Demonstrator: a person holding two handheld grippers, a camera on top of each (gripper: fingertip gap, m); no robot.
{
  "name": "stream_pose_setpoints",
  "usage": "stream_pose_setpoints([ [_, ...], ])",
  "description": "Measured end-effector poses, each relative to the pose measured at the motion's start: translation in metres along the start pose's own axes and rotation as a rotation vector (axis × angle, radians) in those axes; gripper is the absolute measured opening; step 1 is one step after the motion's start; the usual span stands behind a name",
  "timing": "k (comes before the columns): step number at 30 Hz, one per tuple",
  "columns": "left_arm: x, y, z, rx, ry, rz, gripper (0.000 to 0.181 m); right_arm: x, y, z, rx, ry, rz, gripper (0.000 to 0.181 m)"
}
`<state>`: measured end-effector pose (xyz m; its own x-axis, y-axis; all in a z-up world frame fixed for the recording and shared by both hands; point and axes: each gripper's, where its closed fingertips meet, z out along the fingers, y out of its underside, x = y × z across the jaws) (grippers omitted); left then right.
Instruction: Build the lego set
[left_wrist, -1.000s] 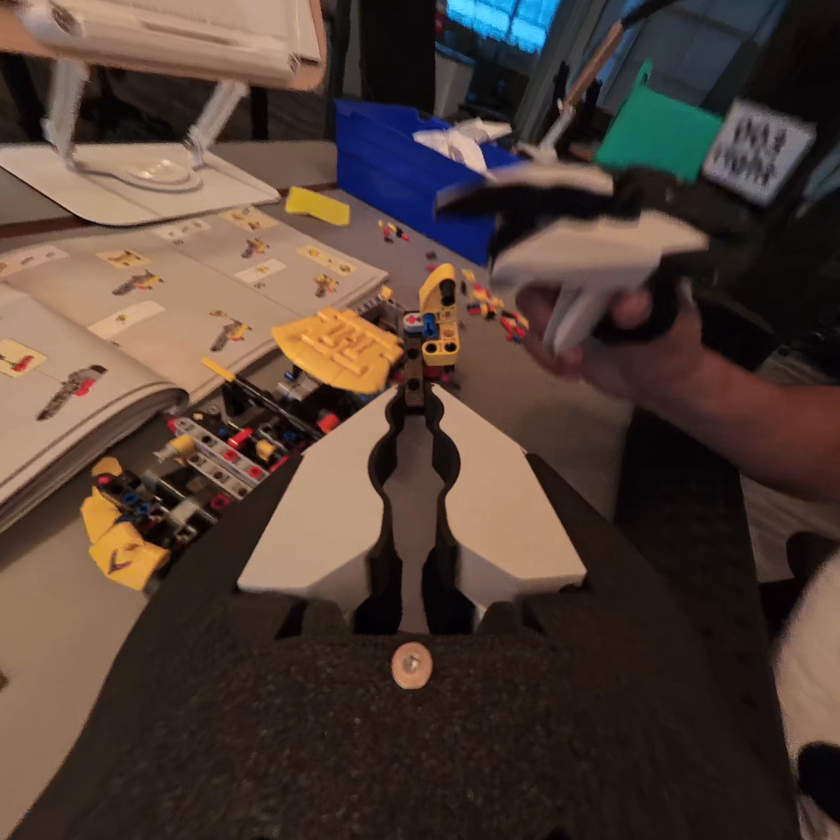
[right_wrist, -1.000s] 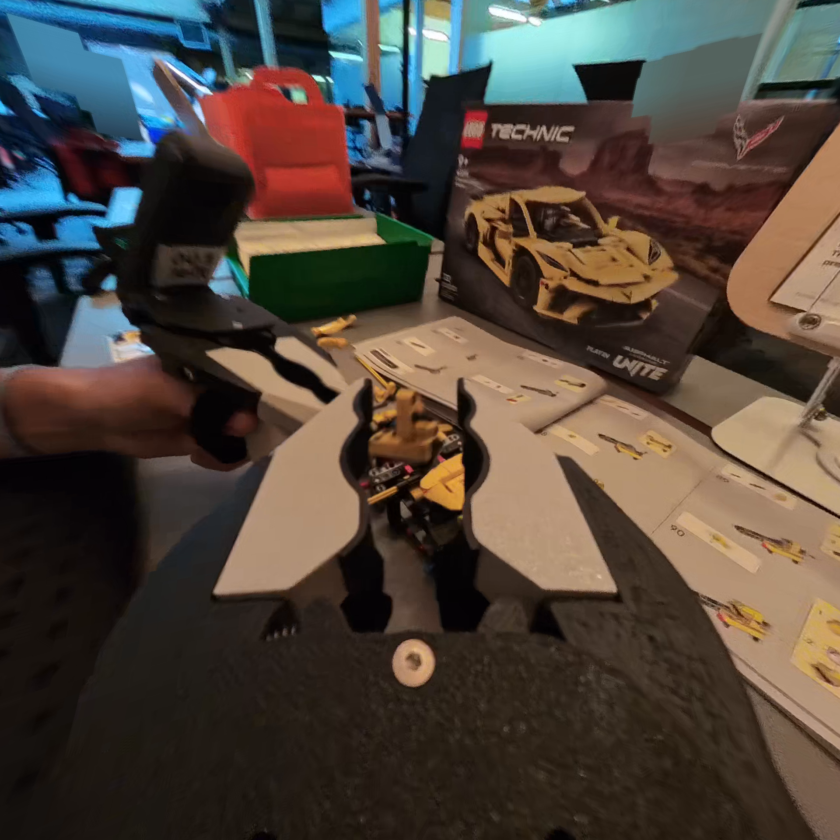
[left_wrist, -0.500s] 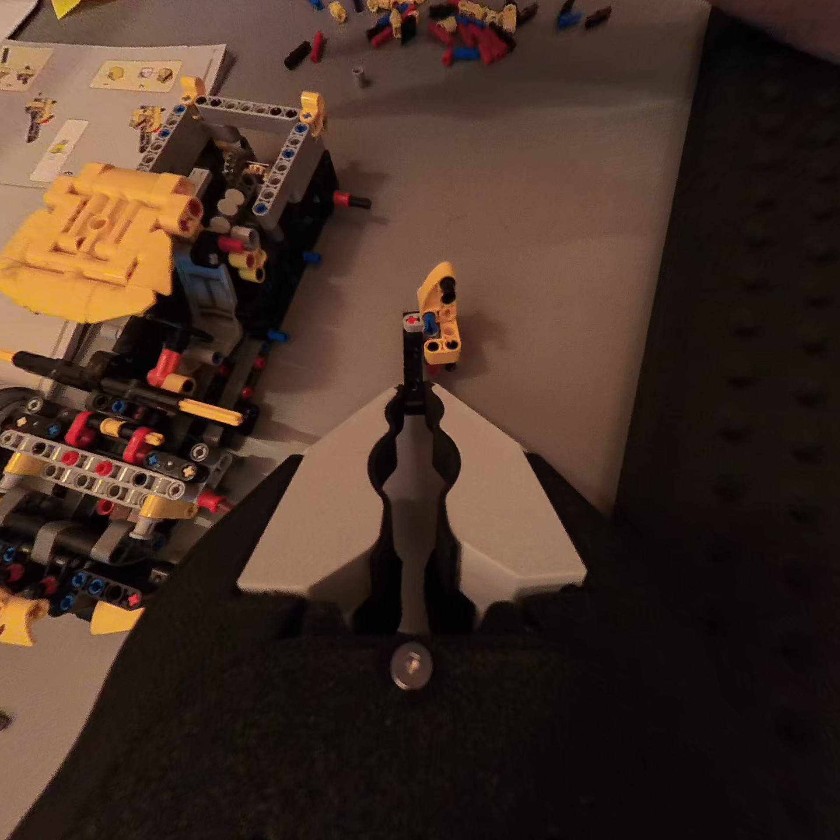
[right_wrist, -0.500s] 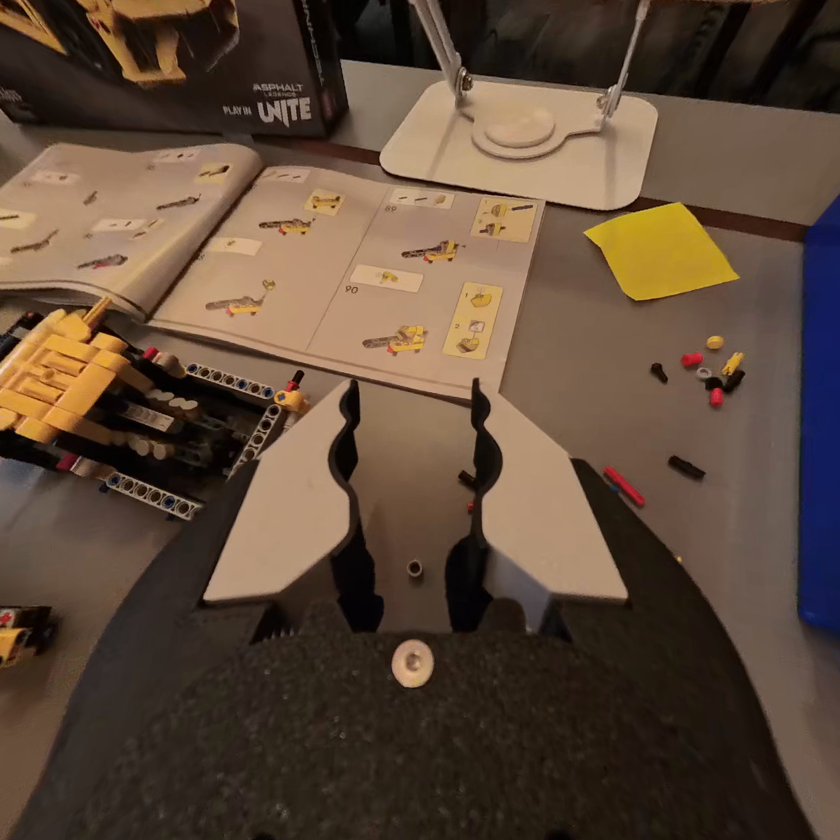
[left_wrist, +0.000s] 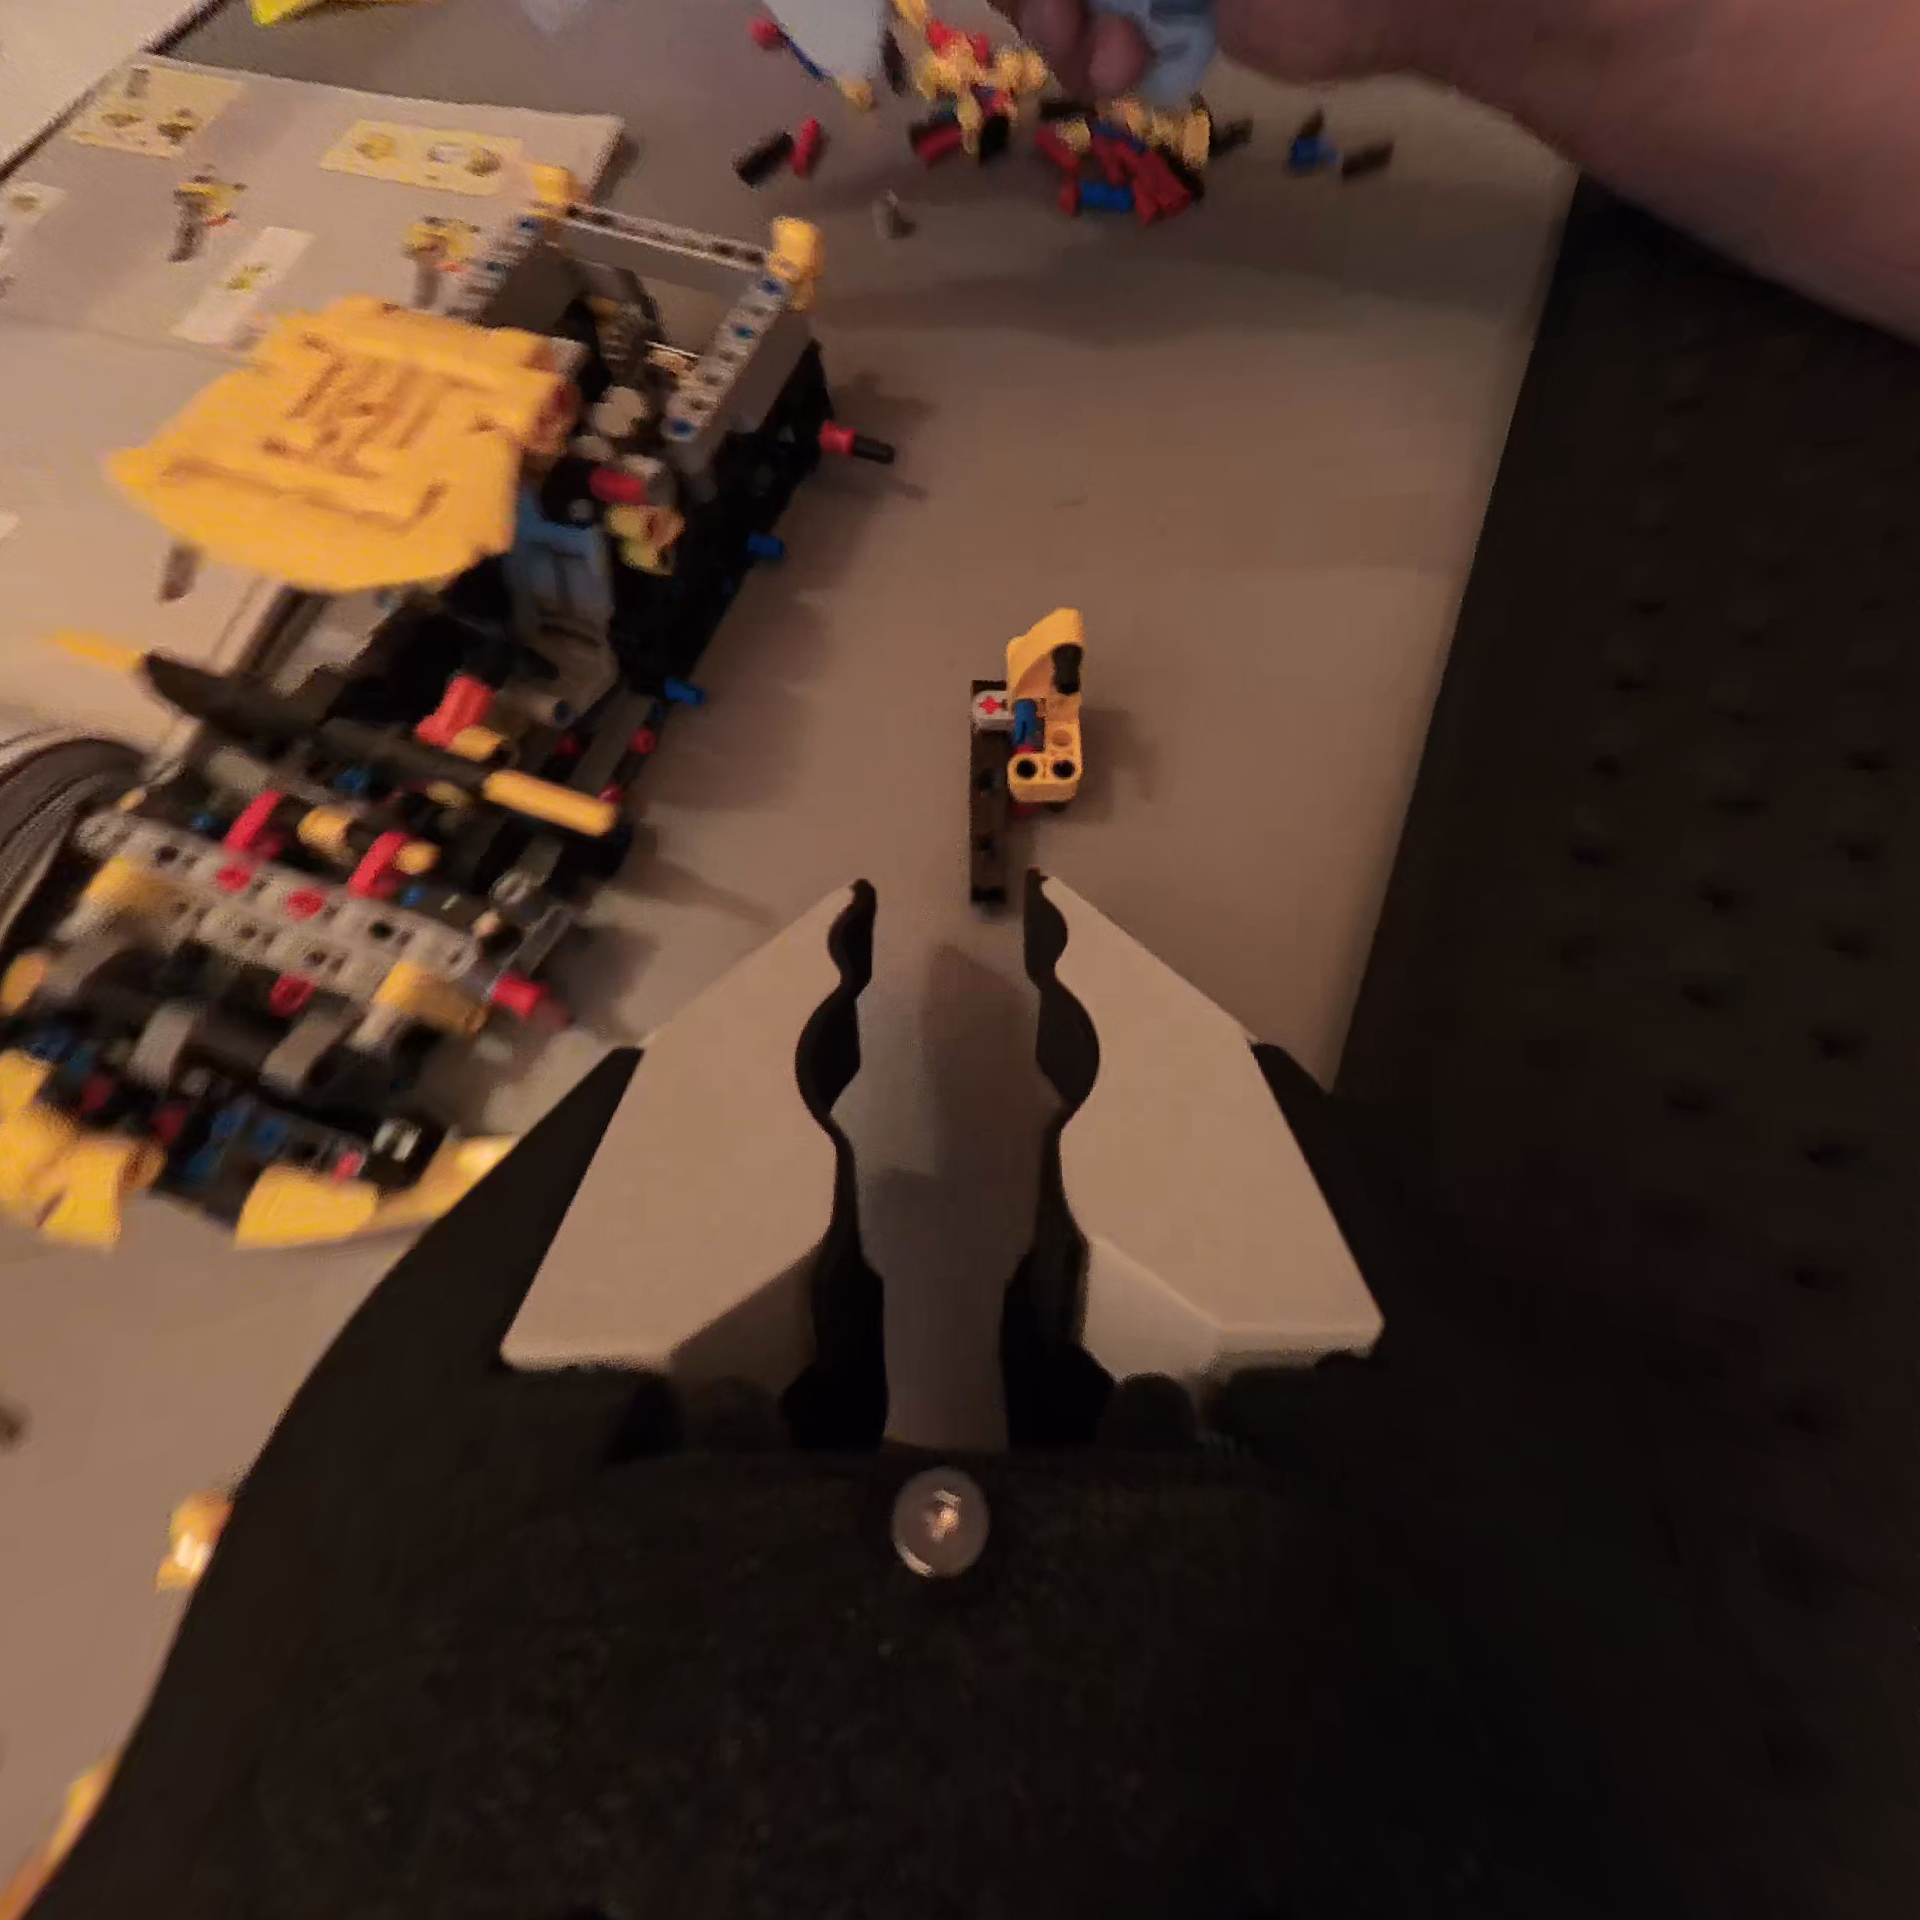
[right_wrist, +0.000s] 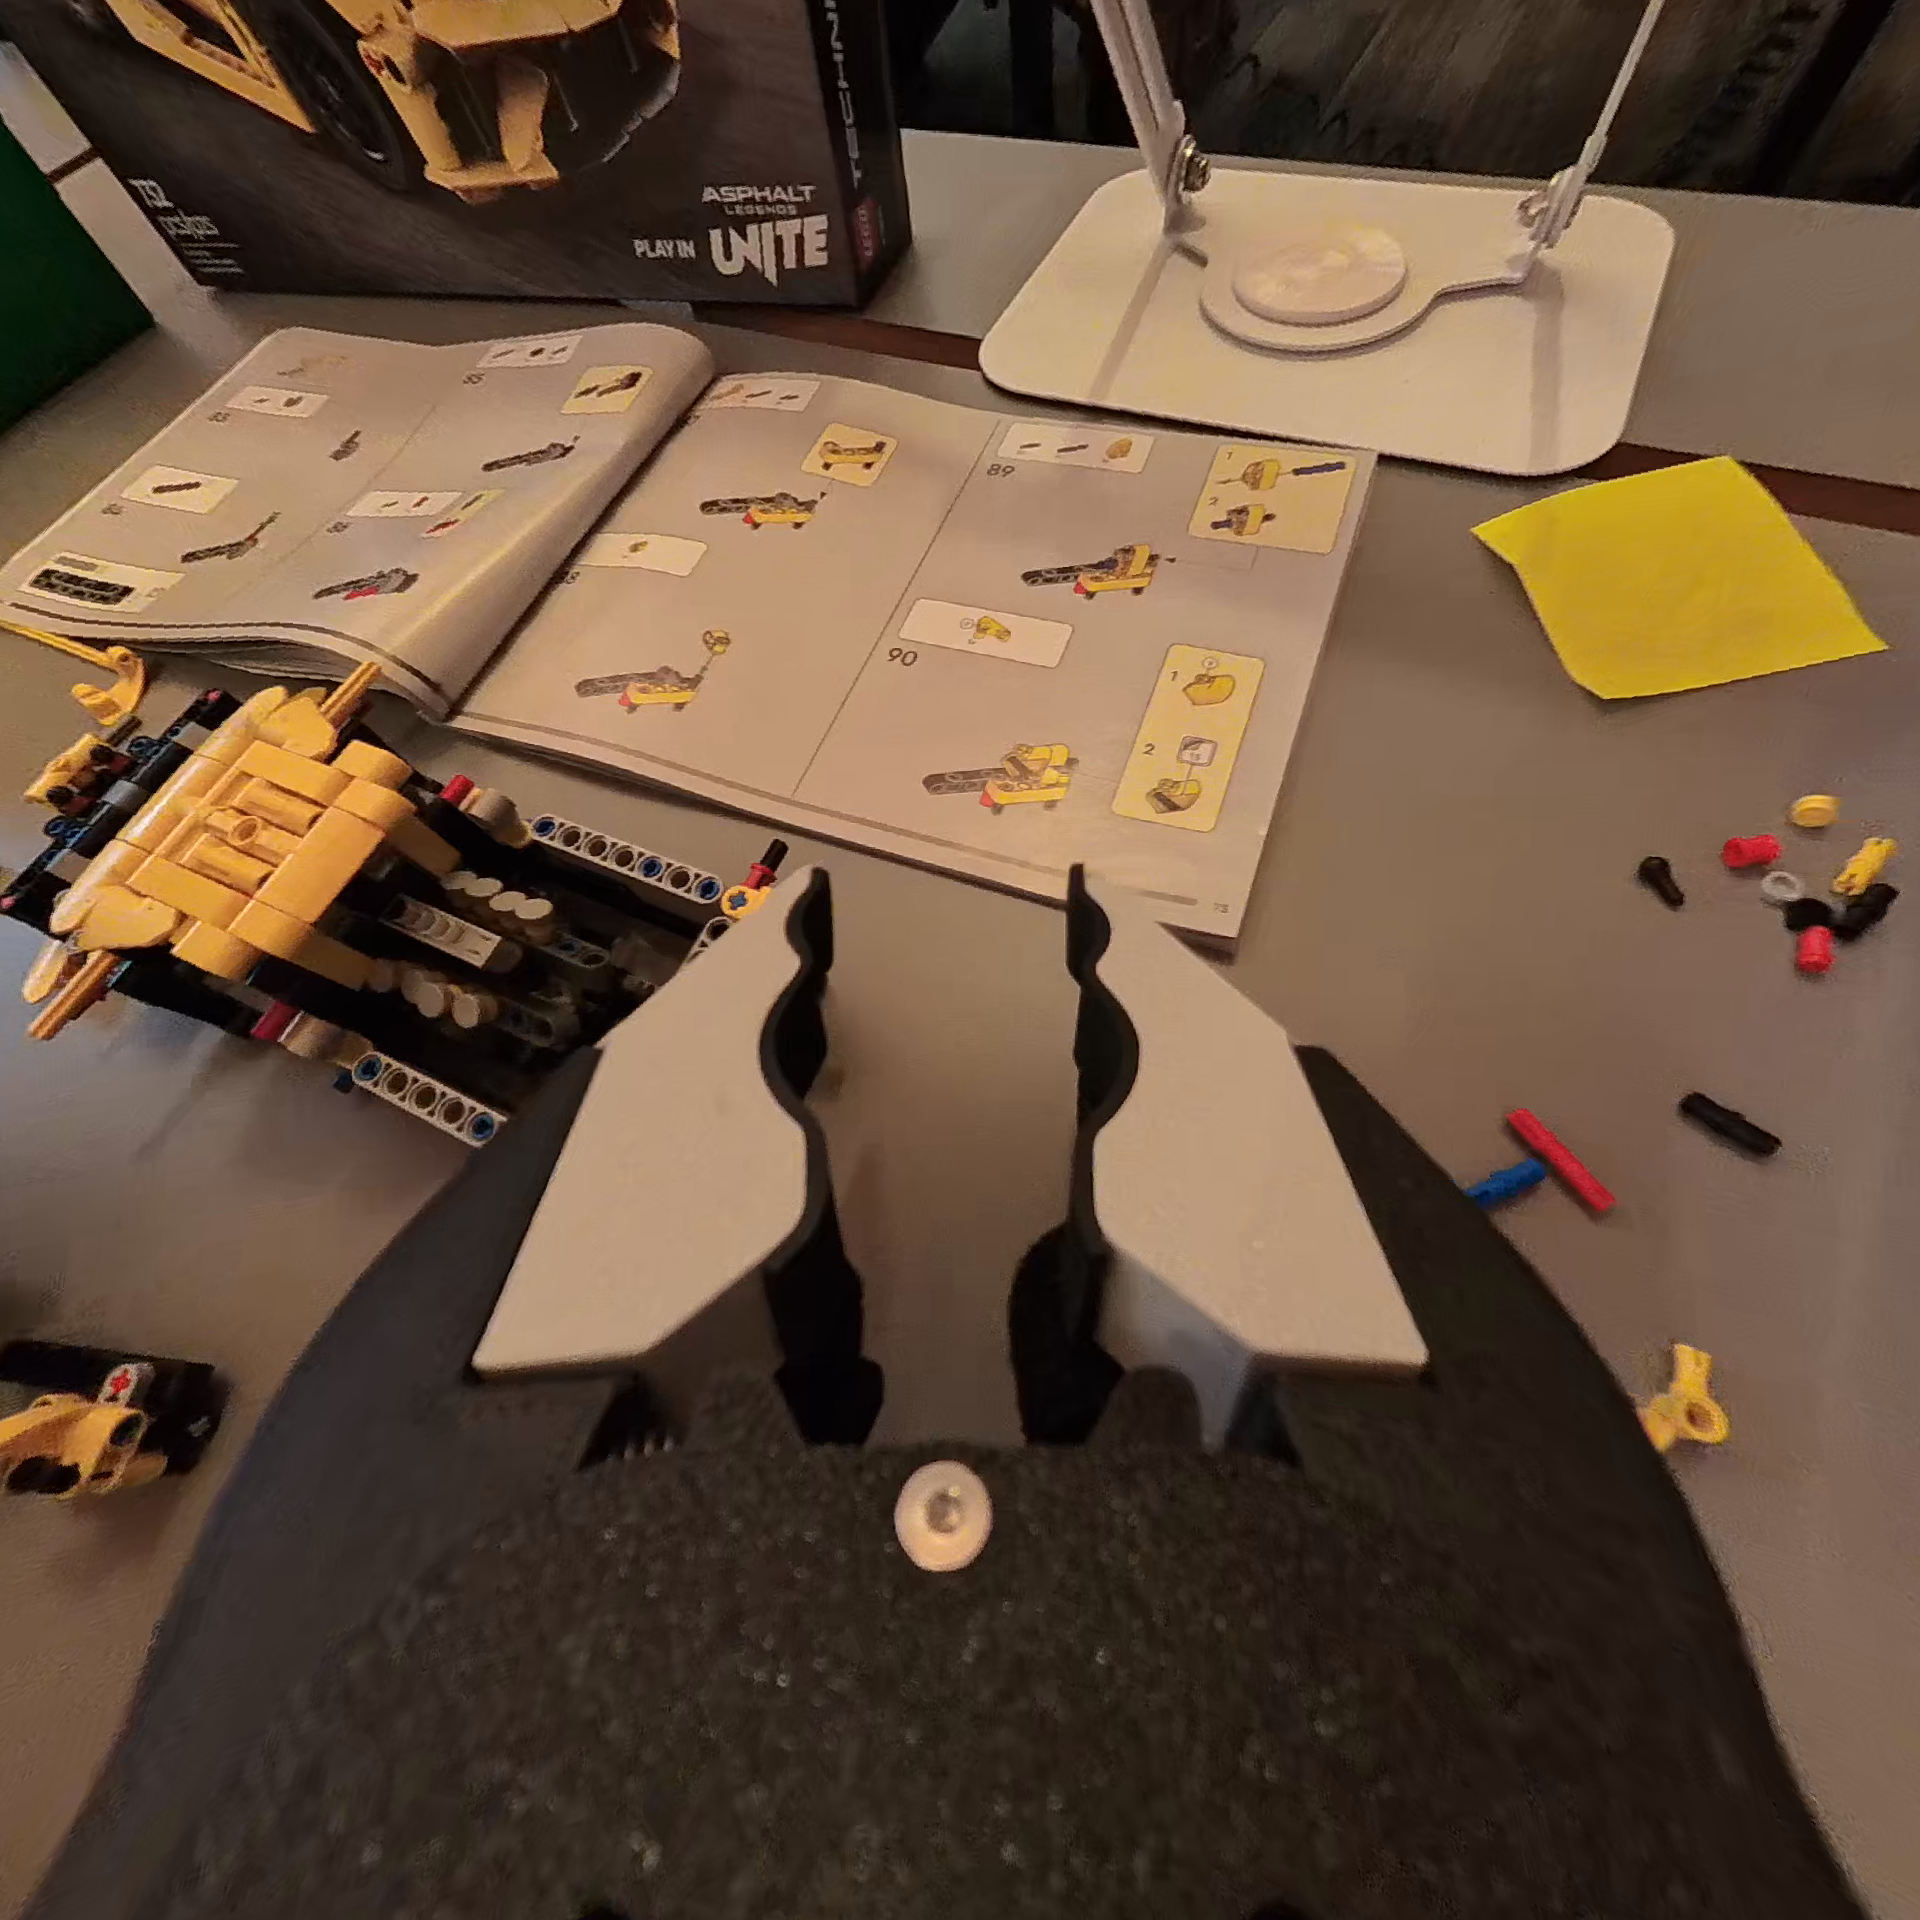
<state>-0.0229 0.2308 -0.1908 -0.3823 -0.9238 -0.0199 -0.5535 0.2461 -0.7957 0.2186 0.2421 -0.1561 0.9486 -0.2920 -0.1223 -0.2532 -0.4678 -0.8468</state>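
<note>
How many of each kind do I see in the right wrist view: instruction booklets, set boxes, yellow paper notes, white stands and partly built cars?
instruction booklet: 1
set box: 1
yellow paper note: 1
white stand: 1
partly built car: 1
Total: 5

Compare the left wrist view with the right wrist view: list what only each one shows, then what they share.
Only the left wrist view: the big pile of loose pins, a person's hand above it, and the open left gripper.

Only the right wrist view: the set's box, a white stand, a yellow sticky note, and the open right gripper.

Both: the half-built yellow car, the instruction booklet, the small yellow subassembly and the grey table.
</note>
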Motion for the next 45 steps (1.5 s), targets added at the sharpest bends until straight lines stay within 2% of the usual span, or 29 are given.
stream_pose_setpoints([
  [2, -0.012, 0.002, -0.027, 0.065, -0.031, -0.104, 0.028, -0.003, 0.0, 0.001, 0.001, -0.013, 0.0, 0.044],
  [5, -0.059, 0.033, -0.076, 0.062, -0.201, -0.217, 0.028, -0.006, 0.001, 0.003, 0.001, -0.029, 0.003, 0.043],
  [8, -0.107, 0.069, -0.118, -0.006, -0.336, -0.203, 0.028, -0.009, 0.001, 0.004, -0.004, -0.049, 0.006, 0.042],
  [10, -0.121, 0.086, -0.129, -0.061, -0.298, -0.144, 0.028, -0.012, 0.001, 0.005, -0.003, -0.068, 0.016, 0.04],
  [12, -0.123, 0.096, -0.128, -0.104, -0.206, -0.077, 0.028, -0.014, 0.002, 0.006, -0.001, -0.084, 0.029, 0.04],
  [15, -0.128, 0.101, -0.122, -0.139, -0.141, -0.007, 0.028, -0.014, 0.003, 0.006, -0.003, -0.09, 0.03, 0.038],
  [24, -0.128, 0.108, -0.115, -0.214, -0.054, 0.061, 0.032, -0.015, 0.005, 0.008, -0.006, -0.121, 0.066, 0.036],
  [27, -0.129, 0.111, -0.11, -0.219, -0.031, 0.047, 0.032, -0.017, 0.006, 0.009, -0.011, -0.125, 0.058, 0.036],
  [33, -0.129, 0.108, -0.109, -0.206, -0.025, 0.077, 0.019, -0.018, 0.01, 0.011, -0.027, -0.136, 0.061, 0.034],
  [35, -0.127, 0.104, -0.111, -0.183, -0.005, 0.078, 0.009, -0.019, 0.01, 0.011, -0.027, -0.146, 0.069, 0.033],
  [38, -0.127, 0.094, -0.118, -0.135, 0.041, 0.028, 0.009, -0.023, 0.006, 0.009, -0.01, -0.155, 0.06, 0.03],
  [42, -0.129, 0.078, -0.125, -0.095, 0.106, -0.047, 0.009, -0.06, -0.021, -0.007, 0.118, -0.257, -0.076, 0.026],
  [45, -0.115, 0.045, -0.123, -0.068, 0.255, -0.059, 0.009, -0.134, -0.049, -0.035, 0.288, -0.508, -0.197, 0.021],
])
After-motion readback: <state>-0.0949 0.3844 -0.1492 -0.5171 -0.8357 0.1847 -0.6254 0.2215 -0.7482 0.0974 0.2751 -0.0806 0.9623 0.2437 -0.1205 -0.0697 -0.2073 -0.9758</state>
